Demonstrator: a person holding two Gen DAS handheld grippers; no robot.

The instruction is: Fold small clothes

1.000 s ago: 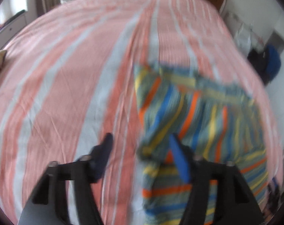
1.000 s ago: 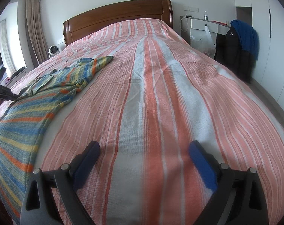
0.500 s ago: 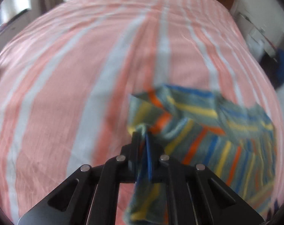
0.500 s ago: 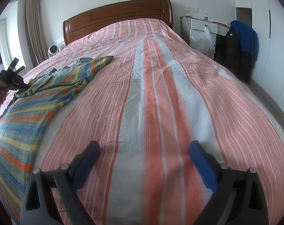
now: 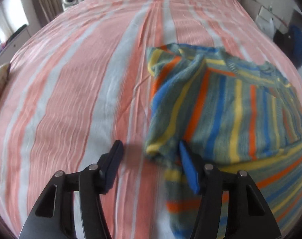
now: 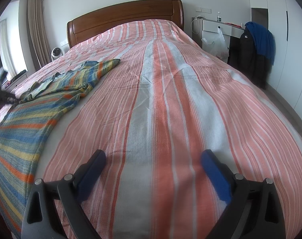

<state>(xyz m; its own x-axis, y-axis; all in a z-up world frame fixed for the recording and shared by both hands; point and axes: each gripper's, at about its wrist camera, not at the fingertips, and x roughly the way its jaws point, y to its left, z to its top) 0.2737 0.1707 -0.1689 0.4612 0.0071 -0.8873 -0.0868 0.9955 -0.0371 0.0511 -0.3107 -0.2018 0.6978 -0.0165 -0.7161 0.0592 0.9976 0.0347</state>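
Observation:
A small striped garment (image 5: 220, 103) in blue, yellow, orange and grey-green lies on the bed, one sleeve folded across its body. My left gripper (image 5: 149, 144) hovers low over the sleeve's end. Its jaws are opening, and the cuff edge (image 5: 157, 149) lies loose between them, close to the blue right finger (image 5: 188, 167). The pads do not press on the cuff. In the right wrist view the same garment (image 6: 51, 99) lies far to the left. My right gripper (image 6: 154, 153) stands open above bare bedspread, with nothing between its fingers.
The pink, orange and white striped bedspread (image 6: 171, 99) covers the whole bed up to a wooden headboard (image 6: 127, 18). A white desk (image 6: 216, 25), a plastic bag (image 6: 216, 41) and hanging jackets (image 6: 254, 47) stand off the right edge. A small fan (image 6: 56, 52) sits at the left.
The left gripper shut on the sleeve and lifted it, then came down and let go, leaving the sleeve folded over the garment. The right gripper stayed still.

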